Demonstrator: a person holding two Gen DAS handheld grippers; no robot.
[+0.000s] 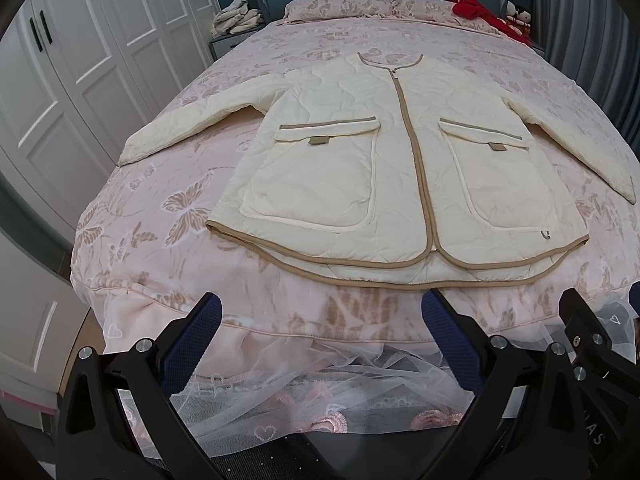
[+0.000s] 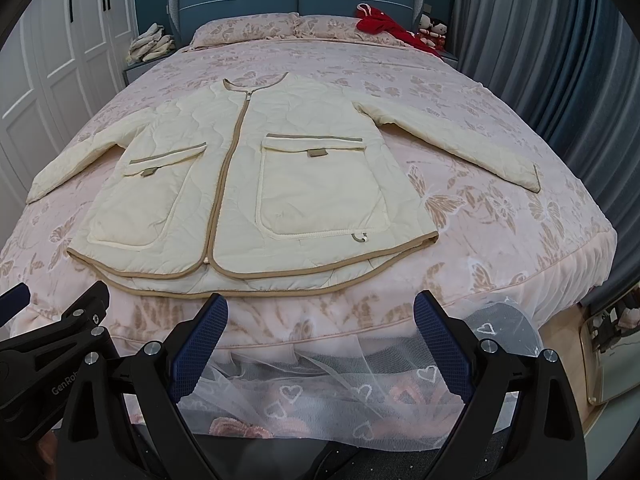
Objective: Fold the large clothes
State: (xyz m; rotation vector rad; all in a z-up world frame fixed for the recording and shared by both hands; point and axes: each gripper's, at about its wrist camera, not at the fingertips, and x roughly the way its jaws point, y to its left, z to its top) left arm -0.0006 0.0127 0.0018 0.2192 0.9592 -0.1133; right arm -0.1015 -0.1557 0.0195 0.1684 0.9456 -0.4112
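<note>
A cream quilted jacket [image 1: 360, 168] with tan trim lies flat and zipped on the pink bed, front up, both sleeves spread out to the sides, hem toward me. It also shows in the right wrist view [image 2: 248, 184]. My left gripper [image 1: 320, 304] is open and empty, held just short of the hem at the foot of the bed. My right gripper [image 2: 320, 308] is open and empty too, also just short of the hem. Each gripper shows at the edge of the other's view.
The bed [image 1: 160, 208] has a pink butterfly quilt and a lace skirt at its foot. Pillows, a red cloth [image 2: 380, 24] and dolls lie at the headboard. A pile of pale clothes [image 1: 236, 16] sits on the left nightstand. White wardrobes stand left, curtains right.
</note>
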